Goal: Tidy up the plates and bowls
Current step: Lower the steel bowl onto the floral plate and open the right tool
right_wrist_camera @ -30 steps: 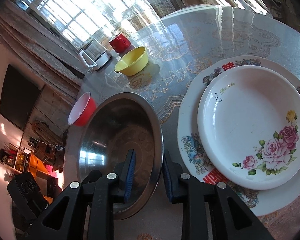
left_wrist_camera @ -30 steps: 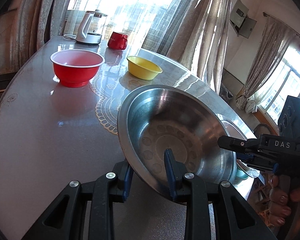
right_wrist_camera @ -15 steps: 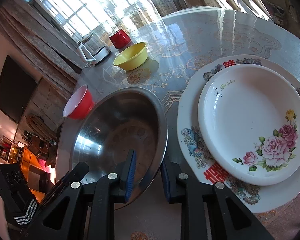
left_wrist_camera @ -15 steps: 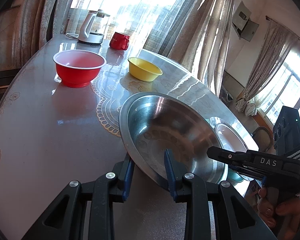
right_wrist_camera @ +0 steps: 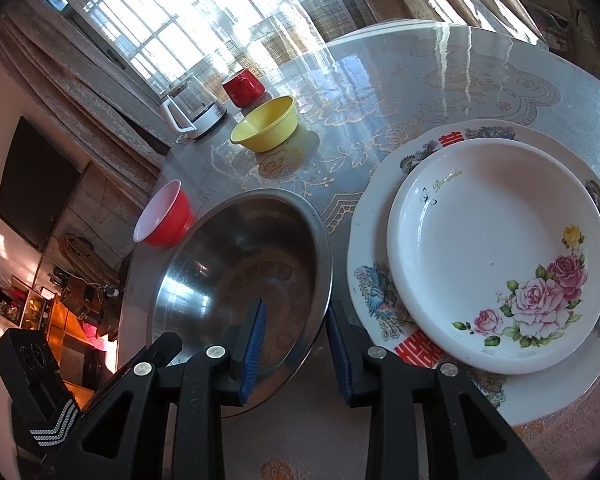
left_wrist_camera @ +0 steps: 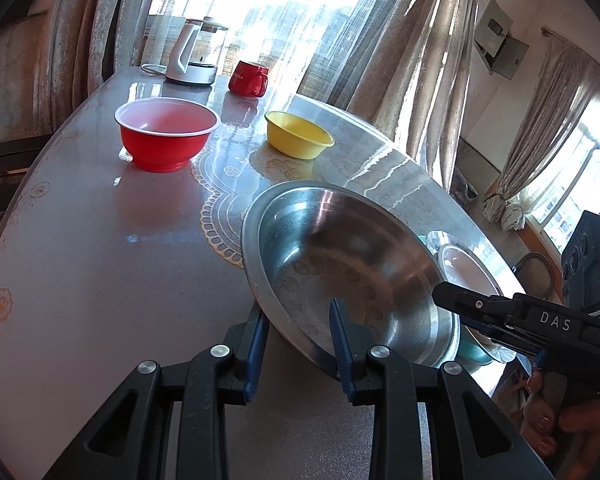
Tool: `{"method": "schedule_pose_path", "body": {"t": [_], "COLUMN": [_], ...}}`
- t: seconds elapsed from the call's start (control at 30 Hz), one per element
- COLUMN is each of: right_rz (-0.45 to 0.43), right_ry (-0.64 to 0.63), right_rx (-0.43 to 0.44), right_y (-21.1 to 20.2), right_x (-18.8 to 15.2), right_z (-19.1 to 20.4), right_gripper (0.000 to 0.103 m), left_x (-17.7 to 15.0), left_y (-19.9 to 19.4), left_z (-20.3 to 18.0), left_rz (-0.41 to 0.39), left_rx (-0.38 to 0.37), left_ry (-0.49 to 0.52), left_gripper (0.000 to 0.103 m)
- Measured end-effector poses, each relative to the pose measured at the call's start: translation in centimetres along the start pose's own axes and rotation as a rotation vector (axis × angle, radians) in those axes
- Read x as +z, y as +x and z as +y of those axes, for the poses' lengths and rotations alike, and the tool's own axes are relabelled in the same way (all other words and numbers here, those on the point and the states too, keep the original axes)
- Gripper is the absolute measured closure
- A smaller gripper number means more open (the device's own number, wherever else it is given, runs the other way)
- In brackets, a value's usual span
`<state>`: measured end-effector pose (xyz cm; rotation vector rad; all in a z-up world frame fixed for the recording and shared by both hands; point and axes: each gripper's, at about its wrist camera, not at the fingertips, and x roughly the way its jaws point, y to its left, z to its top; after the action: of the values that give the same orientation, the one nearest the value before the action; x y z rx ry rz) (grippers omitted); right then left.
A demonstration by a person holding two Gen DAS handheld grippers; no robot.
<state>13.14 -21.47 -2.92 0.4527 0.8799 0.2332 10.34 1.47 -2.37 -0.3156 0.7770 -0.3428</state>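
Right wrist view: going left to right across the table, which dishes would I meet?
Red bowl → steel bowl → rose plate, which sits on a larger patterned plate. The yellow bowl, farther back, is left out.

Bright daylight pours through a barred window [right_wrist_camera: 148, 36] hung with pale patterned curtains [left_wrist_camera: 416, 68]. A dark flat screen [right_wrist_camera: 36, 184] hangs on the pinkish wall, and a second window [left_wrist_camera: 572, 196] glows at the side.
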Motion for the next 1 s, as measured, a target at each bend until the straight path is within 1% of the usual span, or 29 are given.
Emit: {"method": "schedule_pose_path", "body": {"t": [0.07,0.13,0.23,0.3,0.33,0.43,0.57,0.67,0.73,0.8,0.87,0.93,1.0], "right_rz": [-0.009,-0.012,-0.006,-0.003,0.000,0.010,-0.005,-0.035,-0.046,-0.055,-0.061,-0.063,-0.058], "right_ry": [-0.020,-0.025,-0.027,-0.028,-0.030,-0.027,-0.018,-0.027,-0.033,-0.034,-0.039,-0.046,-0.046], "right_rx": [-0.009,-0.018,-0.014,-0.012,-0.007,0.001,0.007,-0.002,0.000,0.005,0.007,0.003,0.005], "right_y": [0.0,0.0,0.1,0.1,0.1,0.0,-0.5,-1.2,-1.5,-1.8,-2.0,-2.1,-2.1], "right_x": [0.0,0.0,0.2,0.2,0.2,0.5,1.2,1.6,1.9,2.1,2.5,2.9,3.5], "right_z": [0.1,0.0,-0.3,-0.3,-0.2,-0.3,-0.7,-0.7,-0.7,-0.7,-0.7,-0.7,-0.8], "right_gripper": [0.074,0.079,0.081,0.081,0.079,0.077,0.075,0.073,0.073,0.073,0.073,0.073,0.073], "left_x": [0.0,-0.1,0.0,0.0,0.1,0.3,0.4,0.7,1.0,1.3,1.7,2.1,2.7], "left_y": [0.0,0.1,0.1,0.1,0.1,0.0,-0.2,-0.4,-0.6,-1.0,-1.4,-1.7,-1.9], "left_z": [-0.2,-0.4,-0.5,-0.5,-0.6,-0.5,-0.4,-0.3,-0.3,-0.2,-0.2,0.0,0.2], "left_rz": [-0.002,-0.004,0.002,0.011,0.016,0.021,0.016,0.016,0.016,0.007,-0.001,-0.008,-0.010], "left_rx": [0.012,0.028,0.042,0.044,0.046,0.060,0.074,0.075,0.085,0.091,0.101,0.117,0.134], "left_ry": [0.010,0.023,0.021,0.016,0.014,0.019,0.017,0.012,0.012,0.012,0.014,0.016,0.015], "left_gripper": [0.072,0.072,0.072,0.072,0.071,0.071,0.068,0.064,0.057,0.054,0.049,0.040,0.035]}}
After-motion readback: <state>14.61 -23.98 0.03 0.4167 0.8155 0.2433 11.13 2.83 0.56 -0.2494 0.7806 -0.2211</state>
